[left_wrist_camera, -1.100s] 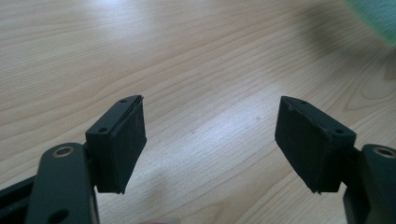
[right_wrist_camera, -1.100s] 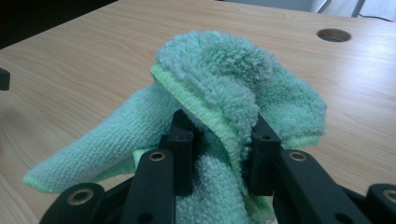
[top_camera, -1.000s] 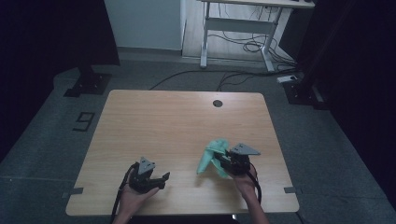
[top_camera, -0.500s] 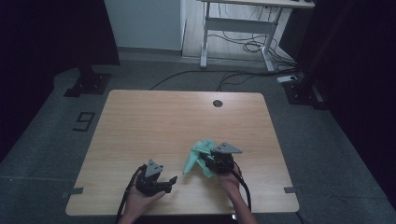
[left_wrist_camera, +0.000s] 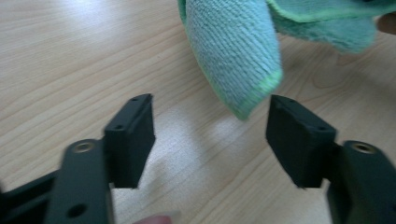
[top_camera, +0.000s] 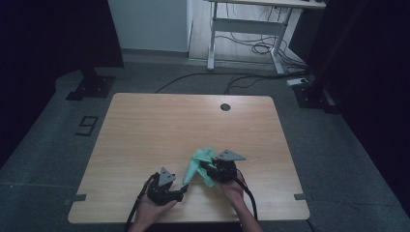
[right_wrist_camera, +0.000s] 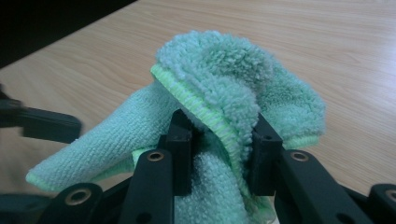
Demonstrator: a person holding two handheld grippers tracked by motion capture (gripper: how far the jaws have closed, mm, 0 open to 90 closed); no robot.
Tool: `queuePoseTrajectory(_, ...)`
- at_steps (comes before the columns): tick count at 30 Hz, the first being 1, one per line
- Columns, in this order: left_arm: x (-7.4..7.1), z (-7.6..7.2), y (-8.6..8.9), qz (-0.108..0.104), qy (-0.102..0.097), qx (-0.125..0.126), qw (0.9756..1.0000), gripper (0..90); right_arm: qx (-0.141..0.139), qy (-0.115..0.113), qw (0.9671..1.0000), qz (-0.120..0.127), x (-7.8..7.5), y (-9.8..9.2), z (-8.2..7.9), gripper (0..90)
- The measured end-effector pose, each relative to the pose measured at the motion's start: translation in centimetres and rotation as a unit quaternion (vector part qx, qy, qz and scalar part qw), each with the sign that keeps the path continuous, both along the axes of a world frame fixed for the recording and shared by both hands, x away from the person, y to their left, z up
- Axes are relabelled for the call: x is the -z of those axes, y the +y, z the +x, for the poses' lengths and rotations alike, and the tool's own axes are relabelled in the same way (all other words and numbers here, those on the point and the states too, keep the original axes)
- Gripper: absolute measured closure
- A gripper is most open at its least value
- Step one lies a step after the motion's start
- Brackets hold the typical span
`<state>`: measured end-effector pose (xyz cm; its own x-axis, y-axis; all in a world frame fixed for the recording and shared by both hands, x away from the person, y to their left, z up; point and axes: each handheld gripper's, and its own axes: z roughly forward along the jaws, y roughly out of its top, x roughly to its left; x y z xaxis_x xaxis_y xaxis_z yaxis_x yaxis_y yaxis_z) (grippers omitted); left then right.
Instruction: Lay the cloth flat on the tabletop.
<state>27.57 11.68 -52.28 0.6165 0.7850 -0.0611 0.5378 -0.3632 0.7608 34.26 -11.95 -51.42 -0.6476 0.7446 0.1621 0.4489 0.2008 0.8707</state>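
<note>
Two claws work one green cloth [top_camera: 200,164] above the surface [top_camera: 145,130]. Right claw [right_wrist_camera: 219,140] clamps its bunched middle. Left claw [left_wrist_camera: 210,135], jaws just narrowing yet unclenched, should centre on the hanging corner before pinching.

Overhead view faces table [top_camera: 145,125]; tool views close-up.

Setting: lab or studio recording space. Evidence: bare wooden counter [top_camera: 159,125] with cable grommet [top_camera: 225,107]; grey carpeted floor [top_camera: 338,159]; tape marks, a "9" [top_camera: 87,125] laid on the floor; black stand bases [top_camera: 91,86]; dark surrounding curtains [top_camera: 53,38]; height-adjustable desk frame [top_camera: 246,29] with loose cables [top_camera: 256,47] behind.
</note>
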Motion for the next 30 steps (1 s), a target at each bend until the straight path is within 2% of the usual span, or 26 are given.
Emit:
queuePoseTrajectory(4, 0.0, -0.1, 0.2, -0.004, -0.017, -0.005, 0.9998, 53.2, -0.015, -0.003, 0.9999, 0.004, -0.2, 0.4, -0.3, 67.2)
queuePoseTrajectory(7, -0.2, -0.2, 0.5, 0.000, -0.028, 0.003, 0.9996, 67.7, -0.022, -0.002, 0.9997, 0.005, -0.3, 0.6, -0.4, 67.0)
queuePoseTrajectory(12, -0.5, -0.5, 0.8, 0.014, -0.032, 0.013, 0.9993, 84.8, -0.044, -0.009, 0.9990, 0.003, -0.3, 1.1, -0.8, 65.6)
queuePoseTrajectory(16, -0.8, -0.6, 1.1, 0.015, -0.034, 0.016, 0.9992, 88.1, -0.049, -0.013, 0.9987, 0.000, -0.2, 1.2, -0.7, 64.2)
queuePoseTrajectory(22, -0.6, -0.4, 1.6, 0.014, -0.026, 0.016, 0.9994, 88.5, -0.051, -0.001, 0.9986, -0.016, 0.7, 1.3, -0.3, 59.8)
queuePoseTrajectory(27, -0.5, -0.2, 2.1, 0.011, -0.021, 0.014, 0.9996, 88.7, -0.050, 0.008, 0.9983, -0.027, 0.9, 1.1, -0.1, 44.3)
queuePoseTrajectory(30, -0.4, -0.1, 2.5, 0.009, -0.018, 0.010, 0.9998, 88.7, -0.048, 0.005, 0.9988, -0.012, 0.4, 0.4, -0.3, 39.2)
